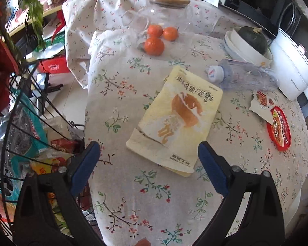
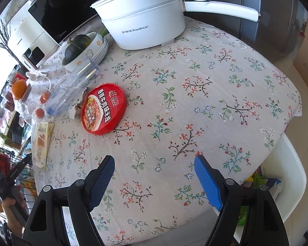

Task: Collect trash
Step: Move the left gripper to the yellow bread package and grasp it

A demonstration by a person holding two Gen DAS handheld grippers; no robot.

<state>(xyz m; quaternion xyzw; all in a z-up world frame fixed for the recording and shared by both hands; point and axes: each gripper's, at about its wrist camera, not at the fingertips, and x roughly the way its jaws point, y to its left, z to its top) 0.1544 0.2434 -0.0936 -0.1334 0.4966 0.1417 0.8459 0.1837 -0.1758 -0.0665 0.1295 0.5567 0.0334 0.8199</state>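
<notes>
A yellow snack pouch (image 1: 175, 119) lies flat on the floral tablecloth (image 1: 133, 184), just ahead of my left gripper (image 1: 148, 148), which is open and holds nothing. Behind the pouch lie a crushed clear plastic bottle (image 1: 242, 75), a torn wrapper piece (image 1: 261, 103) and a red round noodle lid (image 1: 278, 129). In the right wrist view the red lid (image 2: 103, 108) lies to the far left of my right gripper (image 2: 155, 163), open and empty above bare cloth. The bottle (image 2: 71, 90) and the pouch (image 2: 42, 141) sit further left.
A wire basket (image 1: 30, 135) with wrappers stands off the table's left edge. Tangerines (image 1: 154, 45), a glass jar (image 1: 166, 14), stacked bowls with a dark squash (image 1: 250, 41) and a white electric pot (image 2: 145, 22) stand at the back. A white bin (image 2: 285, 174) with trash sits right of the table.
</notes>
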